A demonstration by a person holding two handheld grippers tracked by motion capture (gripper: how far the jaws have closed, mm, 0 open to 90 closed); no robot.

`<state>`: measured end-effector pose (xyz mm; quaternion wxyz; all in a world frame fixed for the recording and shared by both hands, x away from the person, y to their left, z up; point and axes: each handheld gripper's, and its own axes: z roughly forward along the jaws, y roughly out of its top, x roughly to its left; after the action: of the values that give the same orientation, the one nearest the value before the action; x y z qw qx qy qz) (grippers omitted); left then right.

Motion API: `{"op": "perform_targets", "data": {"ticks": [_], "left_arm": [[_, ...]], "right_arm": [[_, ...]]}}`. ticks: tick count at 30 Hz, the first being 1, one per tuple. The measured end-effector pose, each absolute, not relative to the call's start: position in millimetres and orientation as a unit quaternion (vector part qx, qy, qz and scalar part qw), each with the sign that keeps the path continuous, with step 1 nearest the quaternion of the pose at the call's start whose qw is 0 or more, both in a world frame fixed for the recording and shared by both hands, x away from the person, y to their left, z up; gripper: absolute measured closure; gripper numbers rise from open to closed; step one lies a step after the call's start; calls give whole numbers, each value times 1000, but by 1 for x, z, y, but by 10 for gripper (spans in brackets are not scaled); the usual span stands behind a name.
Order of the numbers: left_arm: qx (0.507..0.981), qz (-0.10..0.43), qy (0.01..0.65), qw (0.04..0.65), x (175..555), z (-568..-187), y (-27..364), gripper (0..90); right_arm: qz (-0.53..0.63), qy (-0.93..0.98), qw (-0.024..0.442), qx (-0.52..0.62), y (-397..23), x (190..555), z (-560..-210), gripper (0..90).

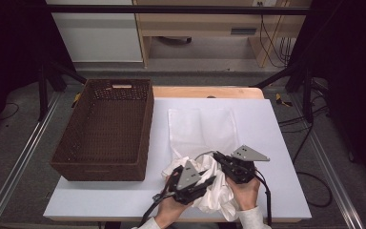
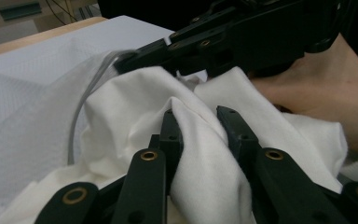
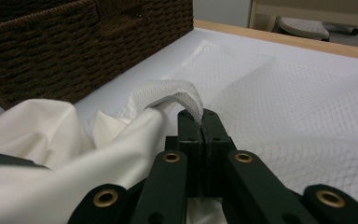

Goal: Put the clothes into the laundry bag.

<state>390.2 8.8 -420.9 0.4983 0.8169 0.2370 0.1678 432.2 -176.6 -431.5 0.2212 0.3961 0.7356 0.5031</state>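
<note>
A crumpled white cloth lies at the table's front, partly on the near end of a flat white mesh bag. My left gripper points right into the heap. In the left gripper view its jaws squeeze a raised fold of the cloth between them. My right gripper reaches in from the right, just above the cloth. Its jaws are shut on the bag's lifted mesh hem, with the cloth bunched to their left.
A dark wicker basket stands on the left of the white table top, and its wall is close behind the cloth. The person's right hand rests against the cloth.
</note>
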Motion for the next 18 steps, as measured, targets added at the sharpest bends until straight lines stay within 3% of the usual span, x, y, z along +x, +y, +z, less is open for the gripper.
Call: {"op": "perform_targets", "data": {"ticks": [8, 15, 18], "left_arm": [[847, 188, 253, 429, 419, -441, -17, 709], [837, 185, 277, 435, 436, -449, -13, 690], [828, 197, 284, 441, 431, -448, -8, 588]], "right_arm": [[511, 725, 227, 403, -187, 431, -427, 891], [514, 729, 227, 391, -184, 428, -424, 890], [512, 729, 227, 393, -185, 429, -426, 890]]}}
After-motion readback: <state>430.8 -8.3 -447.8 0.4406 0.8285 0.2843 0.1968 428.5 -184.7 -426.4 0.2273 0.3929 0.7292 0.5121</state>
